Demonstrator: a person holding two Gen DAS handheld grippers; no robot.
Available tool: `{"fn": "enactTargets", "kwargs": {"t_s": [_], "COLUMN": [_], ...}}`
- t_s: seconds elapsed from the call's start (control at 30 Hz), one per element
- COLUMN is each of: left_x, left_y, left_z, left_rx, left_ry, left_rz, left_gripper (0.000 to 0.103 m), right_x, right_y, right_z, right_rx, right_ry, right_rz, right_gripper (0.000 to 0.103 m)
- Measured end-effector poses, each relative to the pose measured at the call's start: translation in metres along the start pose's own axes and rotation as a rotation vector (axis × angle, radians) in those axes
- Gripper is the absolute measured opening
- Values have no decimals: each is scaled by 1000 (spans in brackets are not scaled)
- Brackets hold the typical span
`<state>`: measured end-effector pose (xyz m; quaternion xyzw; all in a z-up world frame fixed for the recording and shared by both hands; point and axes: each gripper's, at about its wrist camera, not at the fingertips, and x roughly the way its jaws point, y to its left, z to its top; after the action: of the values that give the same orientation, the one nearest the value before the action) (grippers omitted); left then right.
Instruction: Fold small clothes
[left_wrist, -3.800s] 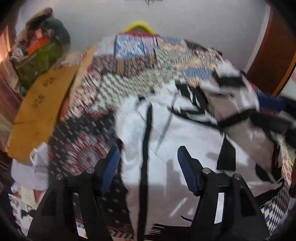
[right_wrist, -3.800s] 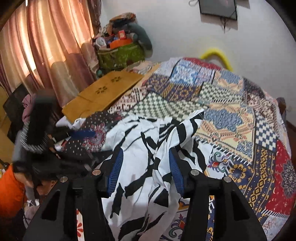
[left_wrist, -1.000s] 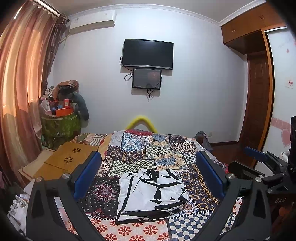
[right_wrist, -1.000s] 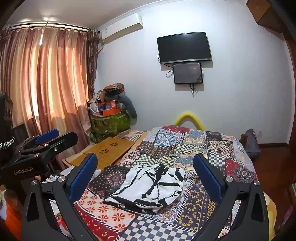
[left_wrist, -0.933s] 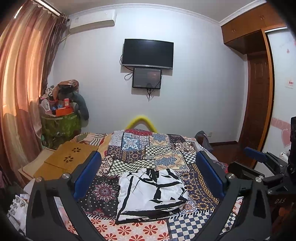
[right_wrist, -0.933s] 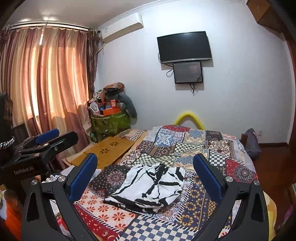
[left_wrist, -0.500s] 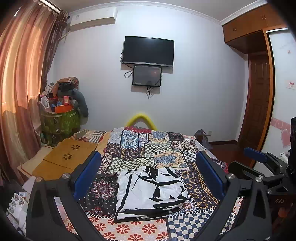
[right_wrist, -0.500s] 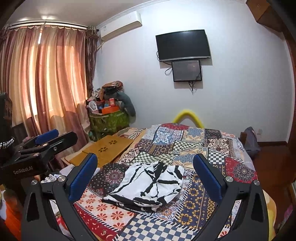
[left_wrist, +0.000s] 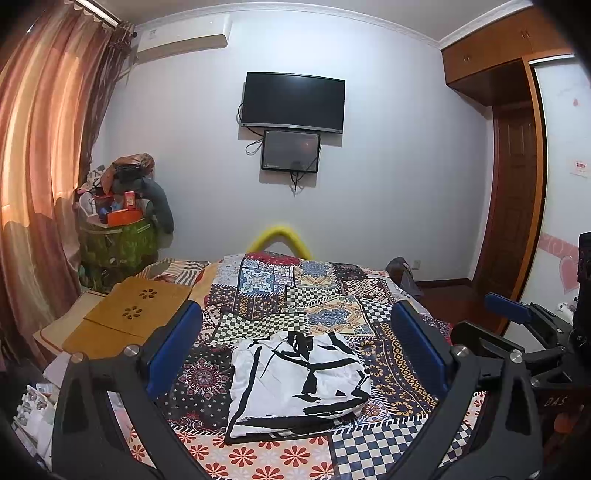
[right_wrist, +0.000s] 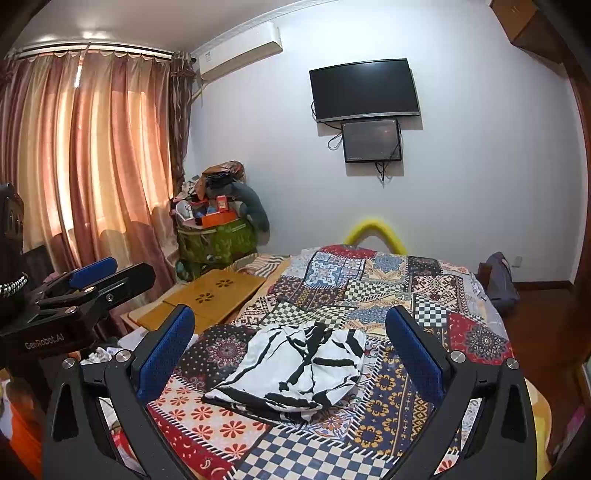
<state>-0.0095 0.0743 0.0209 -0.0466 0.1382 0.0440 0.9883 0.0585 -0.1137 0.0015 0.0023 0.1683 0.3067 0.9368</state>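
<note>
both tongs (left_wrist: 295, 332) (right_wrist: 290, 334) gape wide above the folded garment (left_wrist: 297, 384) on the quilt (left_wrist: 332, 295).

Bedroom interior. Pale far wall (left_wrist: 388, 147) carrying a dark television (left_wrist: 293, 101), a smaller screen (left_wrist: 290, 150) below it, and an air conditioner (left_wrist: 183, 38). Left: backlit pink curtains (right_wrist: 92, 166). Right: wooden wardrobe (left_wrist: 517, 166), possibly with a door. Centre: bed under patchwork bedspread (left_wrist: 317, 280).

Patchwork bedspread (left_wrist: 325, 291) — black TV (left_wrist: 293, 102) on the wall, curtains (right_wrist: 92, 166) left
</note>
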Motion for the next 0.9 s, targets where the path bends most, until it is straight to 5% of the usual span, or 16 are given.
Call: {"fn": "enactTargets", "kwargs": {"t_s": [0.9], "left_x": [3], "left_y": [-3], "left_z": [-2], "left_rx": [18], "left_ry": [27], "left_rz": [-37], "left_gripper": [103], "right_x": [5], "right_y": [5], "right_z": [-2], "right_rx": [21], "right_ry": [16], "right_rz": [-14], "right_gripper": [103]}}
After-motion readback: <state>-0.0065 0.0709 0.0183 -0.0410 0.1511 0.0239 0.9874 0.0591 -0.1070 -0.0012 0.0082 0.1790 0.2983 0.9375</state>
